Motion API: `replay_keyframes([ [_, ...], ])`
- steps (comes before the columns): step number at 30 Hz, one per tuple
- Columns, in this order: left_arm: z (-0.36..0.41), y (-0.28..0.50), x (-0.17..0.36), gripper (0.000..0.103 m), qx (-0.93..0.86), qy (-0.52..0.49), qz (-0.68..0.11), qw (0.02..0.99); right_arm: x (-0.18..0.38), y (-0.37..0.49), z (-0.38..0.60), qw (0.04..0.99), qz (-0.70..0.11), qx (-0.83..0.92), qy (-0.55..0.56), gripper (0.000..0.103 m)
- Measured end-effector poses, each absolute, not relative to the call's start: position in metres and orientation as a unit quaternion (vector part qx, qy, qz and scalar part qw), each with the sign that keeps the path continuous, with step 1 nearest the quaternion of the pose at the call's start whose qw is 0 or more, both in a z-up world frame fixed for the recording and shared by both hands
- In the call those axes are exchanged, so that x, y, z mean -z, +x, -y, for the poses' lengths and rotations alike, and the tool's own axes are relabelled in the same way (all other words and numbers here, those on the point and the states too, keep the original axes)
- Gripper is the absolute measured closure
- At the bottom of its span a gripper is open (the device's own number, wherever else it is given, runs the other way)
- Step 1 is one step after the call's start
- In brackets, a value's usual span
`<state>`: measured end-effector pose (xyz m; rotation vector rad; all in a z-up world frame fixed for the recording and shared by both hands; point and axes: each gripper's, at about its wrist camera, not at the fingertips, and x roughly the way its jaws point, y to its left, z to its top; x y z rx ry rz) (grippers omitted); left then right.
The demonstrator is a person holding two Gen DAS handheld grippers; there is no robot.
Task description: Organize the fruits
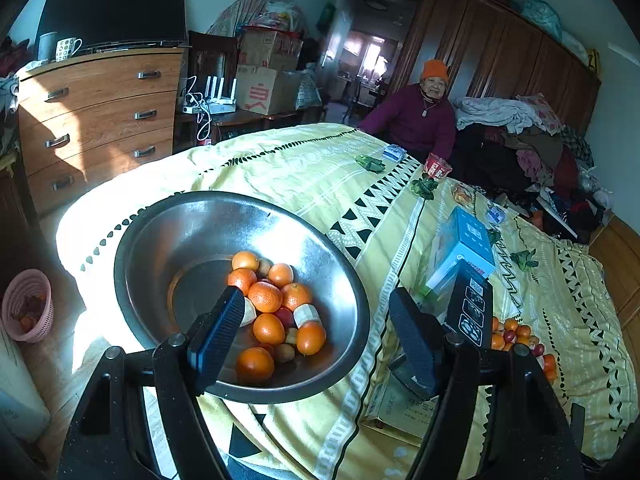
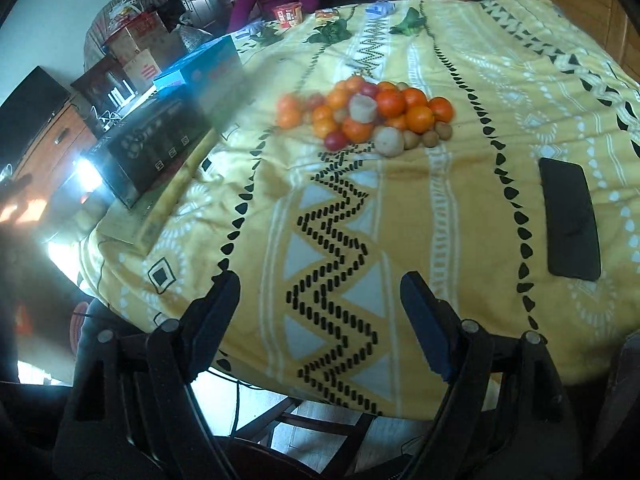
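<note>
Yellow patterned cloth covers the worktop (image 2: 460, 208), w/ a cluttered bedroom behind. Your fruit sits in two lots. One heap (image 2: 368, 114) lies loose on the cloth mid-worktop: oranges, small red and brown fruits, a couple of pale peeled pieces, all touching, prob. bunched so nothing rolls off. The other lot (image 1: 276, 312) is already in the steel bowl (image 1: 192, 224) near the worktop's edge, gathered toward one side of the bowl's floor. So sorting looks partly done, the heap still to go.

Your left tongs (image 1: 316, 336) are spread, nothing between them, hanging above the bowl's near rim. Your right tongs (image 2: 320, 328) are spread too, empty, over the near edge of the worktop and well short of the heap. They point toward it, so the next pick is likely there.

Boxes (image 1: 464, 264) stand between bowl and heap; you'd carry around or over them. Black flat item (image 2: 570, 220) lies right of the heap, apart. Seated person (image 1: 420, 116) at the far side, clear of both lots.
</note>
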<state>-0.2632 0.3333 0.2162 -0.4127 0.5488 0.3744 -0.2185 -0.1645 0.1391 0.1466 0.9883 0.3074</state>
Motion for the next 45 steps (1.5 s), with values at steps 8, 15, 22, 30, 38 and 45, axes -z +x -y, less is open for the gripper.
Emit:
replay_keyframes([
  [8, -0.310, -0.248, -0.235, 0.027, -0.177, -0.175, -0.268, 0.931, -0.126, -0.220, 0.174, 0.861, -0.474, -0.159, 0.096, 0.020],
  [15, -0.292, -0.239, -0.249, 0.027, -0.167, -0.165, -0.267, 0.935, -0.116, -0.225, 0.194, 0.856, -0.480, -0.152, 0.114, 0.020],
  [22, -0.274, -0.236, -0.252, 0.027, -0.159, -0.156, -0.272, 0.936, -0.106, -0.229, 0.219, 0.853, -0.485, -0.140, 0.132, 0.020],
  [30, -0.264, -0.230, -0.259, 0.027, -0.155, -0.149, -0.274, 0.937, -0.095, -0.233, 0.228, 0.847, -0.491, -0.142, 0.145, 0.020],
  [38, -0.253, -0.226, -0.258, 0.027, -0.150, -0.150, -0.280, 0.936, -0.101, -0.229, 0.228, 0.850, -0.482, -0.150, 0.152, 0.020],
  [45, -0.242, -0.220, -0.258, 0.027, -0.142, -0.143, -0.287, 0.937, -0.098, -0.226, 0.238, 0.846, -0.486, -0.143, 0.168, 0.020],
])
